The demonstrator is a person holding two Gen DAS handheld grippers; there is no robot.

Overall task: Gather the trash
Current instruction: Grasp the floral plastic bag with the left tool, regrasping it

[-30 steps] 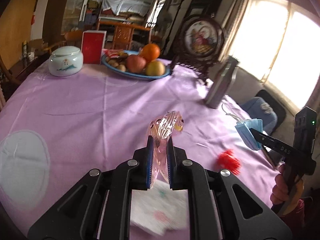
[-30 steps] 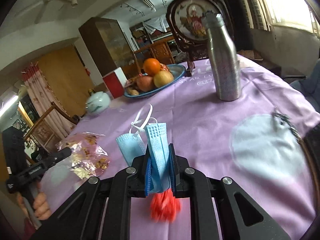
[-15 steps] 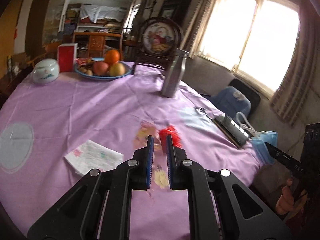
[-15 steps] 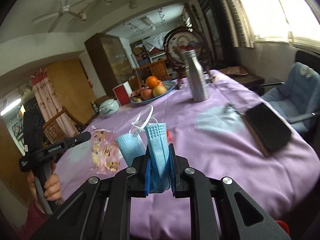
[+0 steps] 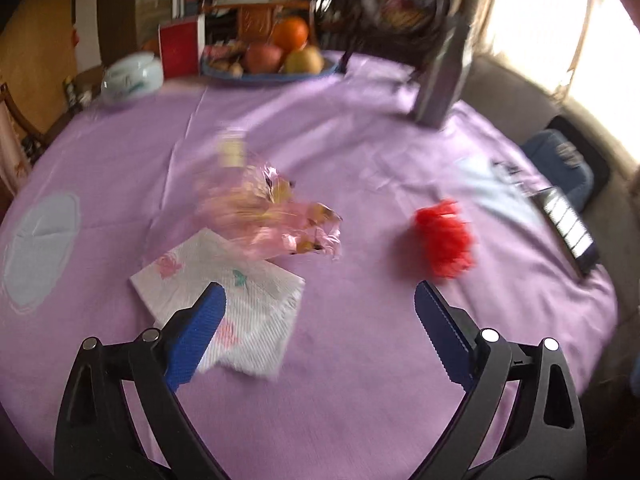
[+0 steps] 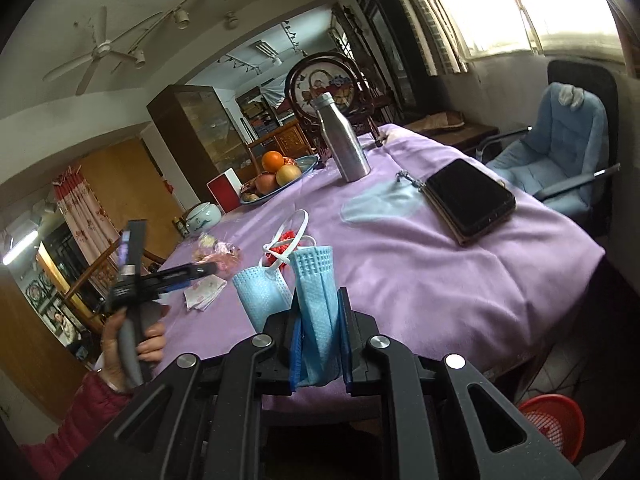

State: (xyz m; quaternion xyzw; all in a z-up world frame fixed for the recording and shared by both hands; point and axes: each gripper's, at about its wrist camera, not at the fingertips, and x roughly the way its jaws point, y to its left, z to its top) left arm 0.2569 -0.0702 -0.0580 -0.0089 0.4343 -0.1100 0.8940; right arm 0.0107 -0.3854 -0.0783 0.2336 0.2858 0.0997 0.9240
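Observation:
My left gripper (image 5: 320,312) is open and empty above the purple tablecloth (image 5: 360,152). A clear pink candy wrapper (image 5: 276,220) lies blurred just beyond it, partly over a white flowered napkin (image 5: 224,300). A crumpled red scrap (image 5: 444,240) lies to the right. My right gripper (image 6: 320,312) is shut on a blue face mask (image 6: 316,300), held off the table's near edge. The left gripper (image 6: 200,269) also shows in the right wrist view, with the wrapper (image 6: 218,254) and napkin (image 6: 204,292) beside it.
A red mesh basket (image 6: 548,420) stands on the floor at lower right. A steel bottle (image 6: 344,140), a black phone (image 6: 472,196), a fruit bowl (image 5: 272,60), a white lidded jar (image 5: 132,78) and a red box (image 5: 178,46) stand on the table. A blue chair (image 6: 560,152) is at right.
My left gripper has opened and let go of the pink wrapper, which now lies on the table by the napkin. My right gripper has drawn back from the table, still holding the mask.

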